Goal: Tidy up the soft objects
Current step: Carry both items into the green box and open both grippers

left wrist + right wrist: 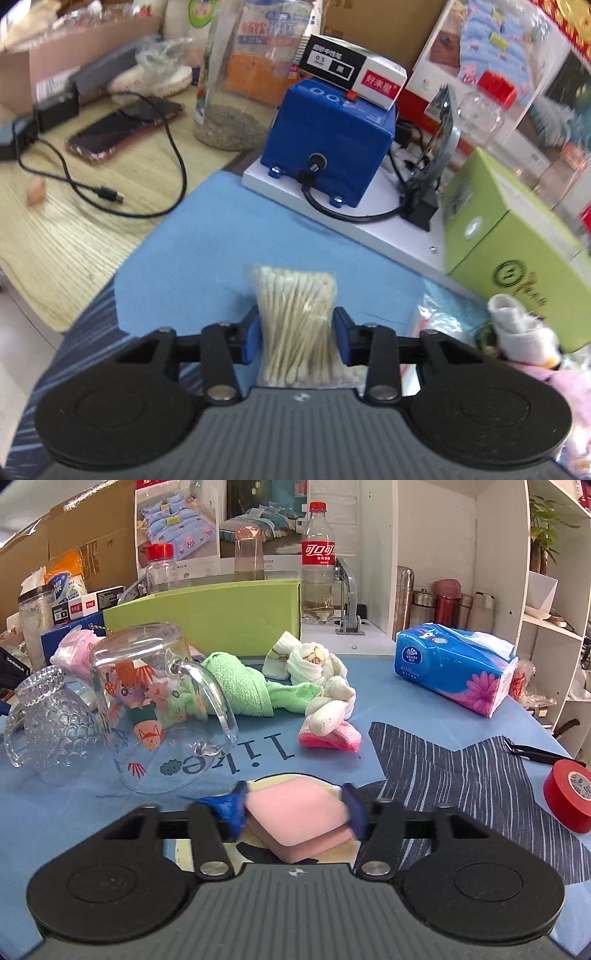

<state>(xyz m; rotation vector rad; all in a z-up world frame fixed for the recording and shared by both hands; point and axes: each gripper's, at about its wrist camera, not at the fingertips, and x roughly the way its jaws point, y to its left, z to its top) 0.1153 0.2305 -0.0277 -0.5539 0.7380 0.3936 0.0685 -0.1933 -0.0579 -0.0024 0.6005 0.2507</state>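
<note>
Left claw (297, 334) angled down, pads clamped on the cotton swab bag (295, 328), just in front of the blue box (328, 147). Right claw (295, 812) also angled down, squeezing the pink sponge (295, 818) near the upturned glass mug (155, 709), which holds nothing.

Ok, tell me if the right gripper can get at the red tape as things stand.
Probably not yet. The right gripper is shut on the pink sponge, so its jaws are full. The red tape lies off to its right on the cloth with nothing between; drop the sponge first and the way looks free.
</note>
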